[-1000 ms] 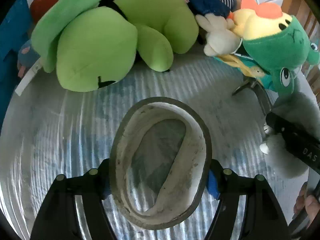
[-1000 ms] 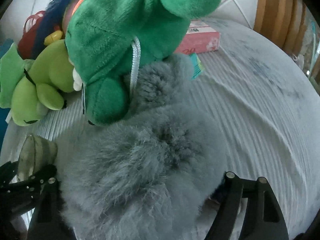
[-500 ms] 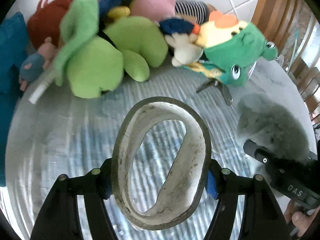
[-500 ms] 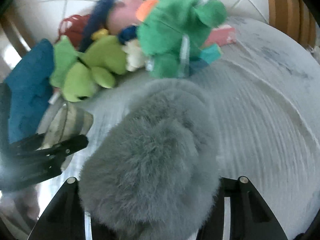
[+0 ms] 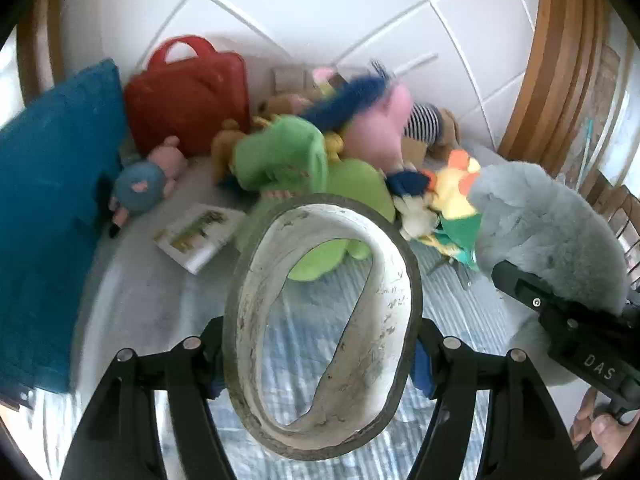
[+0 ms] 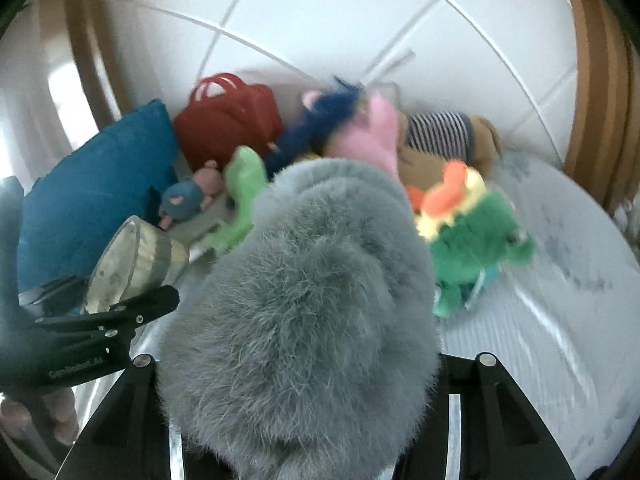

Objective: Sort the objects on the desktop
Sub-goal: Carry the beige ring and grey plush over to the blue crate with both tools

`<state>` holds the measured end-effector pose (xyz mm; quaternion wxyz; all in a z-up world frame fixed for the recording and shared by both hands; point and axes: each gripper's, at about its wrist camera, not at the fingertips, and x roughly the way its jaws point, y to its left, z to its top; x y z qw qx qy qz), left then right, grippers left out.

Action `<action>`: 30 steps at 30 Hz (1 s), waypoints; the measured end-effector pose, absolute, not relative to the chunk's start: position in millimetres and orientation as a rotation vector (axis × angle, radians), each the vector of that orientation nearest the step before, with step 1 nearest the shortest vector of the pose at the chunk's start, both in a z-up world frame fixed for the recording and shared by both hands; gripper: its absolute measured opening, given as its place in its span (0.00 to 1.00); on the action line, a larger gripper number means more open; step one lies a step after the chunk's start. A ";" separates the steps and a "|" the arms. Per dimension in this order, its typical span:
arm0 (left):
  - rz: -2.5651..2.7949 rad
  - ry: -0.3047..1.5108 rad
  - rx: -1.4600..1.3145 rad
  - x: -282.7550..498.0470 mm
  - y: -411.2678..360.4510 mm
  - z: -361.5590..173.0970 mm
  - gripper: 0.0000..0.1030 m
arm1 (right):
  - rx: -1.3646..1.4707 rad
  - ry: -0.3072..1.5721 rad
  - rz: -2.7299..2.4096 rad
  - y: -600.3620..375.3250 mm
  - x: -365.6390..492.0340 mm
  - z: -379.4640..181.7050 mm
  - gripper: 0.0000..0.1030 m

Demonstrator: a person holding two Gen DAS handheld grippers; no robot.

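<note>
The left gripper point(image 5: 320, 356) clamps an oval, open-ended sleeve point(image 5: 320, 320) by its sides, long axis running away from the camera, its whitish inner wall scuffed and its rim dark. The right gripper point(image 6: 300, 400) is closed on a fluffy grey plush point(image 6: 304, 300) bulging forward between its fingers. Both are held above the striped cloth point(image 5: 452, 312). Beyond lies a heap of plush toys point(image 5: 320, 160), a red bag point(image 5: 188, 96) and a blue cushion point(image 5: 52, 200).

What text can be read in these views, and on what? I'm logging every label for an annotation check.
"DAS" – white letters on the black body of the right gripper, seen from the left wrist.
White lettering on the black body of the left gripper, seen from the right wrist: too blurred to read.
Booklet on the table: print too small and blurred to read.
</note>
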<state>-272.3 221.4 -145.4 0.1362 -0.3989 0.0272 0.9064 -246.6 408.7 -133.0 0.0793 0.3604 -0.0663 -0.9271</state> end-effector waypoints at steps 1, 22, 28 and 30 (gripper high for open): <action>2.635 0.071 -1.139 -270.8 214.8 -139.7 0.66 | 1.058 -0.173 -2.775 398.9 -247.1 -124.0 0.45; 3.143 -0.084 -0.856 -236.1 9.6 -6.9 0.66 | 0.614 0.101 -2.484 182.1 -279.4 10.5 0.45; 3.236 -0.017 -0.751 -258.1 -87.5 34.1 0.66 | 0.479 0.073 -2.454 79.1 -300.4 50.2 0.45; 3.257 0.009 -0.730 -267.5 -118.4 45.4 0.66 | 0.457 0.070 -2.453 50.3 -307.4 57.6 0.46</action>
